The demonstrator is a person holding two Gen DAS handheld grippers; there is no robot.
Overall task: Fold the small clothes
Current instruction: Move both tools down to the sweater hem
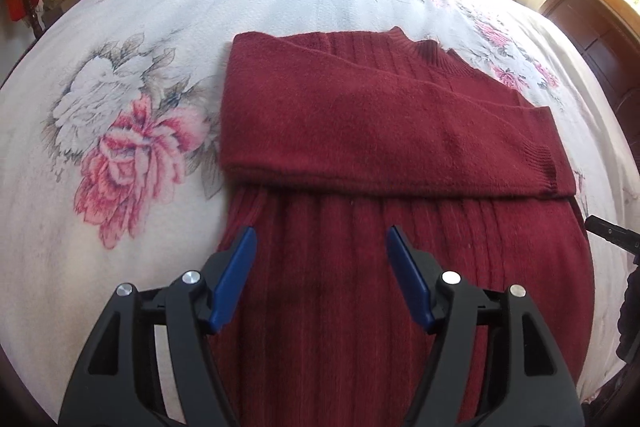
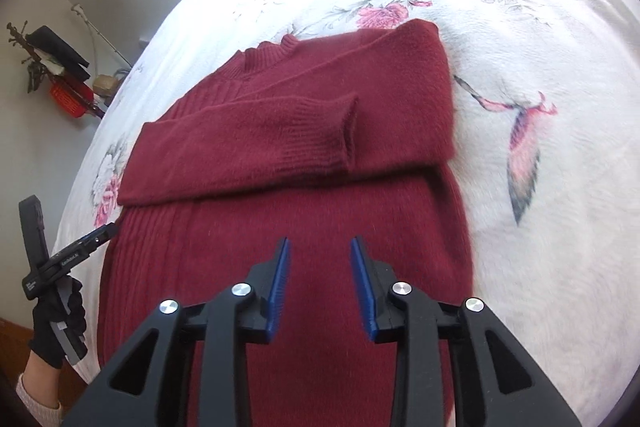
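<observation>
A dark red knit sweater point(image 1: 360, 115) point(image 2: 288, 147) lies flat on the bed, collar at the far end, both sleeves folded across its chest. My left gripper point(image 1: 322, 233) hovers over the lower left part of the sweater, open wide, nothing between its blue pads. My right gripper point(image 2: 320, 243) hangs over the lower right part, open, also holding nothing. The other gripper point(image 2: 76, 247) shows at the left edge of the right wrist view, held by a black-gloved hand point(image 2: 60, 315). In the left wrist view the right gripper's tip point(image 1: 608, 229) pokes in at the right edge.
The bed point(image 1: 120, 207) point(image 2: 540, 267) is covered by a white blanket with pink flowers. A dark wooden cabinet point(image 1: 592, 27) stands at the far right. Hanging clothes and clutter point(image 2: 60, 79) sit by the wall at the left. A bright window is behind the bed.
</observation>
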